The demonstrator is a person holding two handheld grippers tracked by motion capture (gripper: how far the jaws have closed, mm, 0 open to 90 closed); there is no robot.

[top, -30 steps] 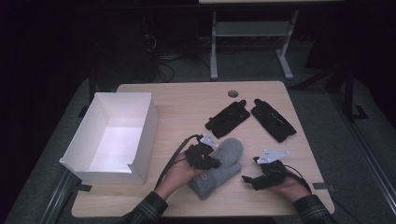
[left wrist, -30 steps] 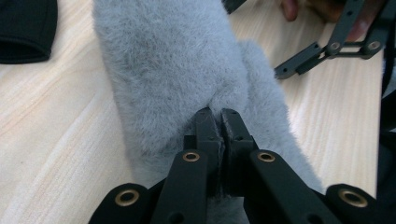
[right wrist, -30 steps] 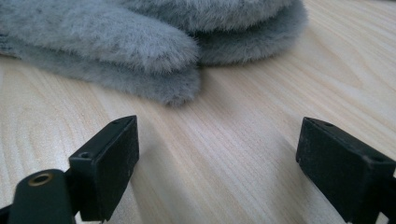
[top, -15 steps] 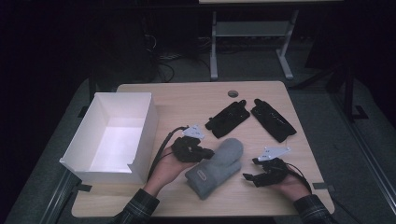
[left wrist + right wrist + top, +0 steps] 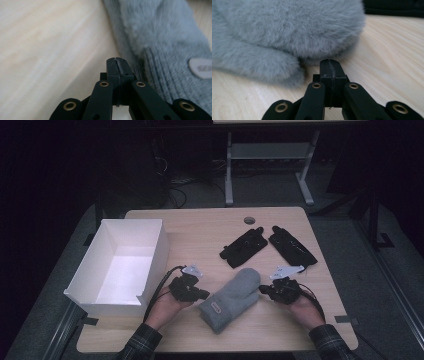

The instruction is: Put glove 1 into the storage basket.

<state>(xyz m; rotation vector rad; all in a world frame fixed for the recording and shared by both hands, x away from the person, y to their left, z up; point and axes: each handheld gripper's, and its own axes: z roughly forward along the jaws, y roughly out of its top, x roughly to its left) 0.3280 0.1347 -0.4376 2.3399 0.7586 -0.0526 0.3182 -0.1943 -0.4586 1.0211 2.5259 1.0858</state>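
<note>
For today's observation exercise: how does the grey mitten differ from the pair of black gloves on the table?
The grey mitten is fluffy and pale, with a ribbed cuff and a small label; the black gloves look thin and dark. The mitten is single and lies near the table's front edge between the left gripper and right gripper; the gloves are two, side by side farther back. All lie flat on the wooden table.

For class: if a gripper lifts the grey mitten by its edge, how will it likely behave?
The grey mitten looks soft and fleecy, so it would probably droop rather than stay flat. It seems light for its size. Lying flat on the table, it should slide or bunch when pushed, not roll.
</note>
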